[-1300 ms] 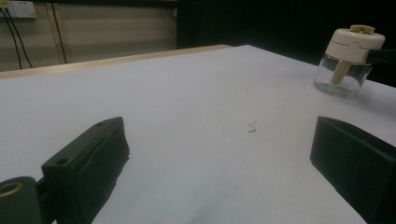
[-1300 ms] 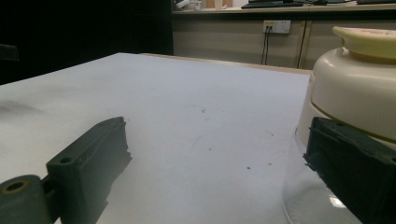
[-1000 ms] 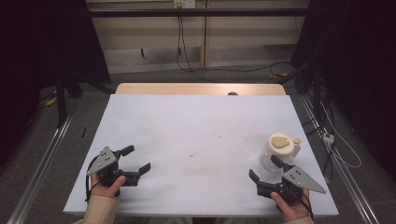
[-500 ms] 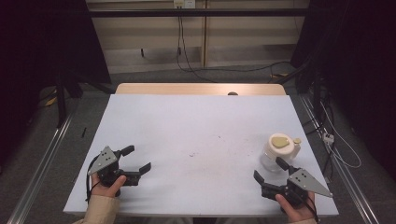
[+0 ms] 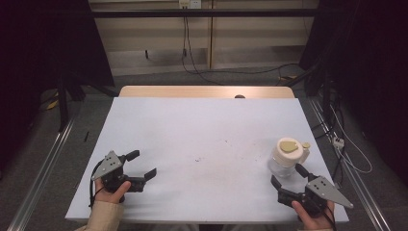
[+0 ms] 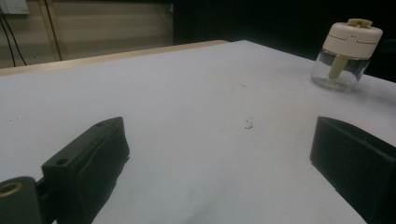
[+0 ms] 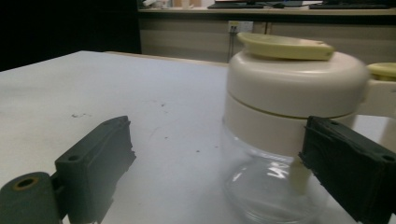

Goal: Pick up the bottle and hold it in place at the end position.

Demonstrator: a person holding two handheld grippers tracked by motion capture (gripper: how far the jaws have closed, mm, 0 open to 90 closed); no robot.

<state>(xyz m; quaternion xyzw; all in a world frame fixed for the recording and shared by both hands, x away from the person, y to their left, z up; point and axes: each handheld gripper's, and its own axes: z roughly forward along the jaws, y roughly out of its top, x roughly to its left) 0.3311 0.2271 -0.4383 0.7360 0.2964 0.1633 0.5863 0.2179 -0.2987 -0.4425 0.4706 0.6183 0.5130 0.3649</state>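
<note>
Dark curtains and trailing cables ring the pale white surface (image 5: 202, 144), where a clear glass jar with a cream plastic lid (image 5: 287, 156) stands upright near the right edge. Just before it, the right hand-held gripper (image 5: 287, 177) rests with jaws spread wide, one jaw beside the jar's glass. Well apart at the near left, the left hand-held gripper (image 5: 142, 163) lies with jaws parted, holding nothing.

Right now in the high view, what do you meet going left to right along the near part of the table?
Left gripper, jaws apart → small dark crumbs on the bare white table → clear jar with a cream lid → right gripper, jaws apart, just in front of the jar.
</note>
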